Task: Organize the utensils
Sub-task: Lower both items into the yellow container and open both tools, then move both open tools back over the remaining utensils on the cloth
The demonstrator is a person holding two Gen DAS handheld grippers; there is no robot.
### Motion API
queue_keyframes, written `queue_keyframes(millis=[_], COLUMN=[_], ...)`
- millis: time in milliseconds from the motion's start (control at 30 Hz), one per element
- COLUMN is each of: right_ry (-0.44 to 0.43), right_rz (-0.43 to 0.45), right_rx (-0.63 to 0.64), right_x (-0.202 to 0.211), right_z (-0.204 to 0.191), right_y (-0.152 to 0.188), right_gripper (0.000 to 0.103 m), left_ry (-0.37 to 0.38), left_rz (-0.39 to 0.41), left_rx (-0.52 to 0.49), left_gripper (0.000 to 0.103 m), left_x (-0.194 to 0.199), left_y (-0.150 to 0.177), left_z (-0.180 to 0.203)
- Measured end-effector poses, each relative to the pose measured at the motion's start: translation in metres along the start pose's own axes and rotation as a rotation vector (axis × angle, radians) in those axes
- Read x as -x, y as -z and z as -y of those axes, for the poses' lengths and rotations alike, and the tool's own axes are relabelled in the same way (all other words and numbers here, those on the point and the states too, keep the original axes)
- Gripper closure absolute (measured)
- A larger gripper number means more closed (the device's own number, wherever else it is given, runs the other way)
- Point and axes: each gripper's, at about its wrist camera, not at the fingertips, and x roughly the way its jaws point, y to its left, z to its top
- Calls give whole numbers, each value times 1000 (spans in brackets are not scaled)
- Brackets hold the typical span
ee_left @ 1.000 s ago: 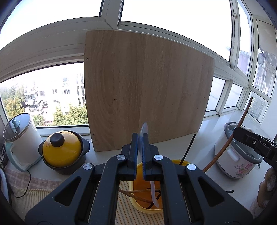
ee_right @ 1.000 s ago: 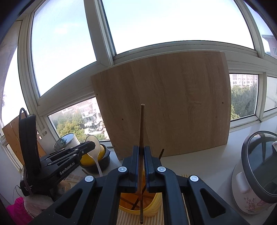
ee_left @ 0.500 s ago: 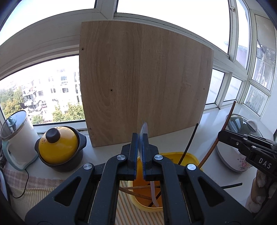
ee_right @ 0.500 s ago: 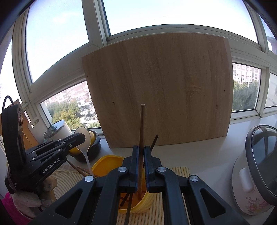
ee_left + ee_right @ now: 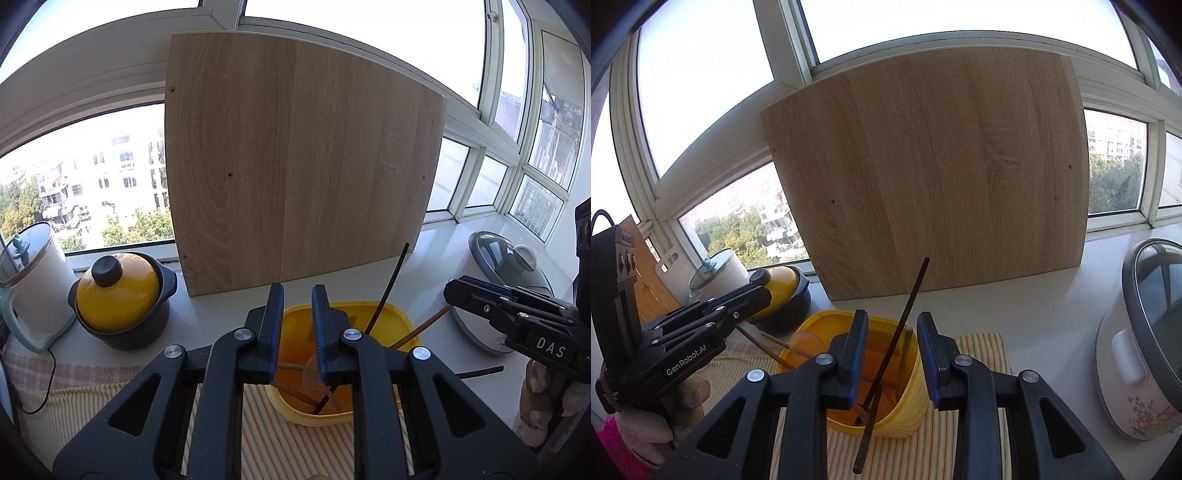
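A yellow bin (image 5: 397, 319) (image 5: 916, 387) stands on a striped cloth, under both grippers. My left gripper (image 5: 297, 314) (image 5: 764, 291) is opening, with nothing between its fingers. Below it, a clear plastic spoon (image 5: 314, 373) lies in the bin among brown chopsticks. My right gripper (image 5: 892, 332) (image 5: 448, 291) is opening too. A dark chopstick (image 5: 905, 310) (image 5: 388, 288) slants up between its jaws, clear of both pads. A brown chopstick (image 5: 424, 328) leans on the bin's right rim just below the right gripper's tips.
A wooden board (image 5: 295, 166) leans on the window behind the bin. At the left are a black pot with a yellow lid (image 5: 118, 295) and a white jug (image 5: 33, 280). A flowered rice cooker (image 5: 1137, 369) stands right. A black chopstick (image 5: 480, 371) lies on the counter.
Both pairs of jaws have parted. The spoon has left the left jaws and now lies in the bin. The brown chopstick has left the right jaws and leans in the bin.
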Motion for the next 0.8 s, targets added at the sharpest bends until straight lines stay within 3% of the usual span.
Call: queue_keyframes(millis=[133,267,633,800], right_ry=[3,4,-27,-67], right_rz=[17,50,109,118], right_rx=[-2,-14,-5,23], right_x=[12,27,75,95], right_z=[-1,0,-16,-34], right_y=[1,1,6,17], right_gripper=[70,55,47,42], left_ry=[7,1,-32,-79], left_rz=[4,10,1,-41], left_rx=[4,17,63,75], left_gripper=[89,89,89,89], left_x=[11,25,74,98], left_y=[2,4,25,49], left_z=[-5,-14,-54,-82])
